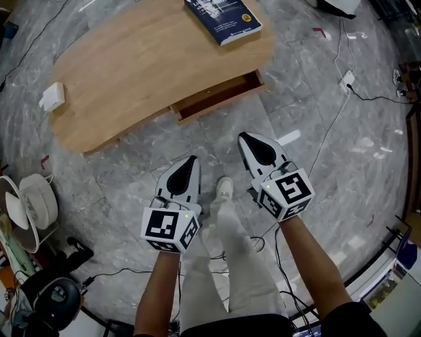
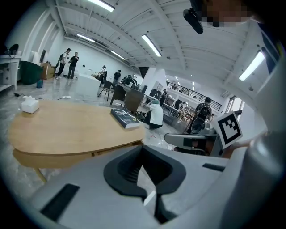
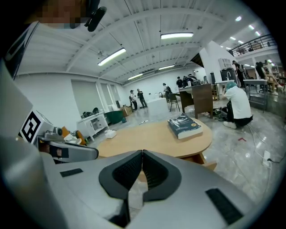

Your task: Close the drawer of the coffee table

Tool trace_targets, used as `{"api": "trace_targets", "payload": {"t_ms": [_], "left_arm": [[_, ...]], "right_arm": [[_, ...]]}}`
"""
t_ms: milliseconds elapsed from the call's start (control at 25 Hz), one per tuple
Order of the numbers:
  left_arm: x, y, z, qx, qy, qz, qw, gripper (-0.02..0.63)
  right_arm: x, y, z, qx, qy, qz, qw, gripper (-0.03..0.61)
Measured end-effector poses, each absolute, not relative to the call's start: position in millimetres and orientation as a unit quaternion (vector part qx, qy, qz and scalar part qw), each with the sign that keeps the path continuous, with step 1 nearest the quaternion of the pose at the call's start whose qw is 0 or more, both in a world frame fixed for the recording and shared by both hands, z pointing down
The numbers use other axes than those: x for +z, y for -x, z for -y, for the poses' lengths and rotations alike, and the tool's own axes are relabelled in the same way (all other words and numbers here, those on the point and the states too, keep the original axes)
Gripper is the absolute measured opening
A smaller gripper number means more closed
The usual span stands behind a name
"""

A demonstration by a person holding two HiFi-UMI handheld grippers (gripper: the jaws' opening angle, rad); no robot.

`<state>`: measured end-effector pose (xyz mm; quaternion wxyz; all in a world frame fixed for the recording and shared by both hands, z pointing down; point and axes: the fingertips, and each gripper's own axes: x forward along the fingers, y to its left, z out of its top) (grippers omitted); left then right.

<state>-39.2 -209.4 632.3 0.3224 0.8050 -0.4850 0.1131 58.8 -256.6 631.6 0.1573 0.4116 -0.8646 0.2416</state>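
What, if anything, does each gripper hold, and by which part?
Nothing. The left gripper and the right gripper each have their jaws closed together with nothing between them, and both are clear of the open drawer.

Coffee table (image 1: 131,72): pale wood grain.
Drawer (image 1: 217,99): reddish-brown interior.
Book (image 1: 222,18): dark blue cover, yellow round seal.
Floor (image 1: 342,158): grey, marble-veined.
Left gripper (image 1: 193,159), right gripper (image 1: 243,136): white shells, black pads, black-and-white marker cubes.

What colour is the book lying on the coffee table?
The book is dark navy blue, clearest in the head view.
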Motion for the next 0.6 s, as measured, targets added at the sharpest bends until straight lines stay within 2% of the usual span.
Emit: {"api": "trace_targets", "payload": {"t_ms": [600], "left_arm": [[695.2, 40.2, 221.3, 0.142, -0.799, 0.481, 0.333, -0.001]], "right_arm": [[706.0, -47.2, 264.9, 0.267, -0.402, 0.857, 0.179, 0.018]]}}
